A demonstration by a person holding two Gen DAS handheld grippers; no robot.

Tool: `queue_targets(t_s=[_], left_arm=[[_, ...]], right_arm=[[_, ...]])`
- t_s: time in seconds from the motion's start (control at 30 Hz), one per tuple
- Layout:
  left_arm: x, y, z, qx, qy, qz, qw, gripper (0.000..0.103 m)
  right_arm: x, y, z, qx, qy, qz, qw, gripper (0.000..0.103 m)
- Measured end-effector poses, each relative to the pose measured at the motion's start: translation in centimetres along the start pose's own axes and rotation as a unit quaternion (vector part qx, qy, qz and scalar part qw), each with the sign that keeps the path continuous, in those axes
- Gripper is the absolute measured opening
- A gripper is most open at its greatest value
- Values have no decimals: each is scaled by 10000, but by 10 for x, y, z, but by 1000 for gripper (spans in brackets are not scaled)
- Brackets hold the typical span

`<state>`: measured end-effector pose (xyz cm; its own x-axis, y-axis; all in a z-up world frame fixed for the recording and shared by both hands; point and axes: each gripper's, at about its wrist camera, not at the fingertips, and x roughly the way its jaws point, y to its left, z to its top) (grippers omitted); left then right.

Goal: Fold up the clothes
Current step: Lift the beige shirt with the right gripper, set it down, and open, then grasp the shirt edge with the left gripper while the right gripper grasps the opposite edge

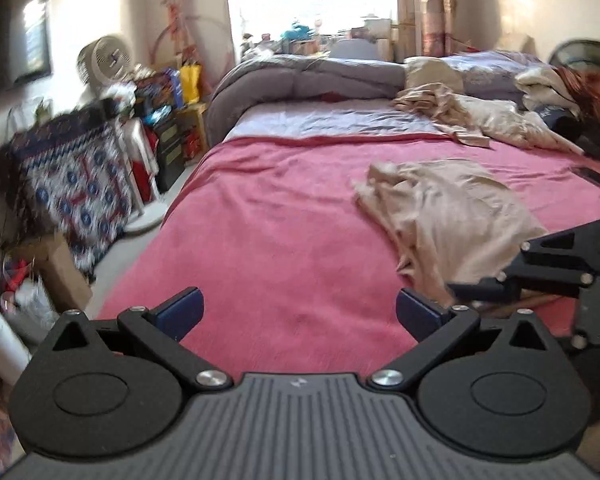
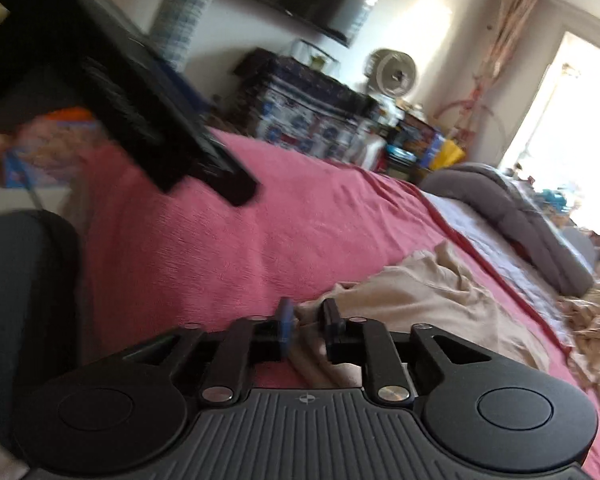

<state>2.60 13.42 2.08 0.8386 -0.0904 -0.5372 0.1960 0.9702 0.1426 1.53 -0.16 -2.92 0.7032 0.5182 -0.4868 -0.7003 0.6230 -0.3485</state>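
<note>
Pink blanket [image 1: 284,216] covers the near part of the bed and serves as the landmark for everything else. On it, toward its right side in the left wrist view, lies a crumpled beige garment [image 1: 440,216], loosely bunched and not flat. The left gripper [image 1: 300,312] hangs above bare pink blanket with its blue-padded fingers [image 1: 182,310] spread wide and nothing between them; the garment sits just beyond and to the right of its right finger. The right gripper [image 2: 307,326] is at the garment's near edge: in its own view a fold of the beige cloth runs through the narrow gap between its two fingers [image 2: 286,322], the jaws standing partly apart, and whether the pads actually press the cloth cannot be told. In the left wrist view the right gripper shows as a black linkage at the right edge, over the garment's near corner. A second beige heap of cloth [image 1: 476,116] lies farther back, past the blanket's far edge, beside a grey rolled duvet [image 1: 304,80]. Off the blanket's left side stand a patterned throw [image 1: 72,176] and a white fan [image 1: 106,60] against the wall.
</note>
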Motion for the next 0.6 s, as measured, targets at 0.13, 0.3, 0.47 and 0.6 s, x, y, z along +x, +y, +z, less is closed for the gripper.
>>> queue_targets(t_s=[0.13, 0.3, 0.47, 0.6], left_arm=[[4, -37, 11, 1394, -183, -173, 9899, 103], [13, -95, 2, 3627, -402, -417, 9301, 103], [31, -128, -13, 4930, -481, -275, 8682, 103], [40, -130, -12, 5322, -437, -164, 8453, 103]], right_arm=[[-36, -12, -15, 15, -38, -144, 9999, 59], [-50, -28, -35, -172, 356, -949, 9947, 61], [-50, -39, -43, 61, 524, -1294, 9902, 66], [-48, -37, -45, 52, 525, -1377, 9891, 68]])
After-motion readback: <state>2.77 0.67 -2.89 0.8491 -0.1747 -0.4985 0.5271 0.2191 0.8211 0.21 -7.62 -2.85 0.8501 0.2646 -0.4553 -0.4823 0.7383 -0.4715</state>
